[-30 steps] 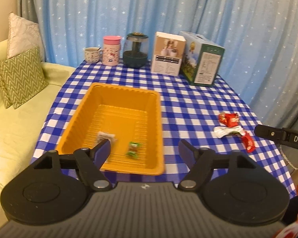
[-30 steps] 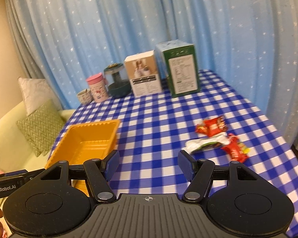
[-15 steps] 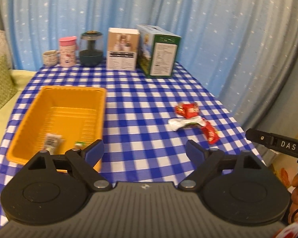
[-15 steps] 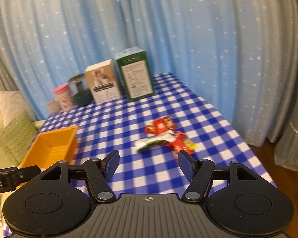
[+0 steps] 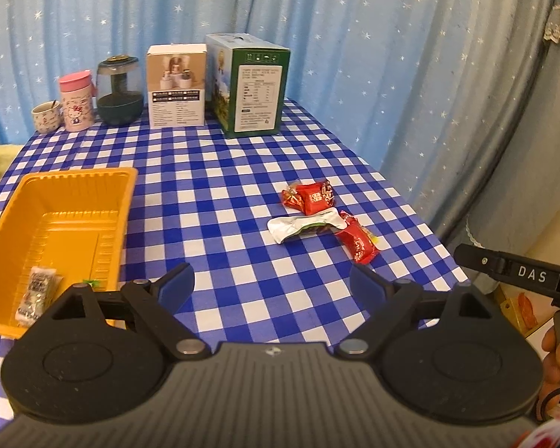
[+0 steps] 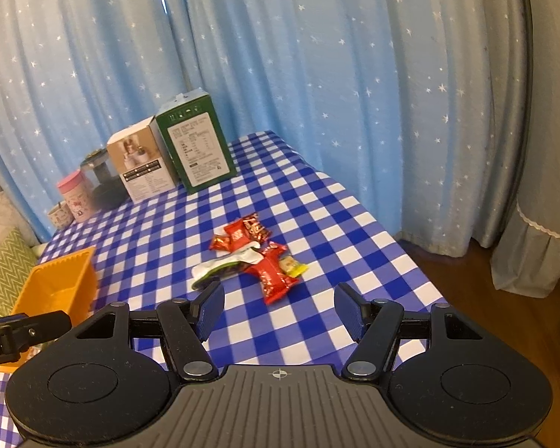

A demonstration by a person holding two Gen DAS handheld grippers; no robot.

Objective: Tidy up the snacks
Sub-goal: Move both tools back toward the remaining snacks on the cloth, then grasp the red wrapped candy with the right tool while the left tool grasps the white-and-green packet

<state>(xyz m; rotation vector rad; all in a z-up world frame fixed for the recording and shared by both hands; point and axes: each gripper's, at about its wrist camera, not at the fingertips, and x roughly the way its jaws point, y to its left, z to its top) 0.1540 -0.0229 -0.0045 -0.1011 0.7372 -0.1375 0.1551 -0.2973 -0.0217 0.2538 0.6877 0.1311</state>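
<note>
Tongs of the right hand, spread wide and empty: lower onto the long red foil-wrapped snack bar just ahead, straddling its narrow width, clear of the white-green crinkled packet.

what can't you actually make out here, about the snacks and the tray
- Orange tray, left wrist view: near right corner and the green candy are mostly hidden by the left gripper.
- Same tray, right wrist view: its inside is hidden by its own wall, and its lower edge by the left gripper's body.
- Snack pile: wrappers overlap, so the exact count is unclear.
- Print on the green box: too small to read.
</note>
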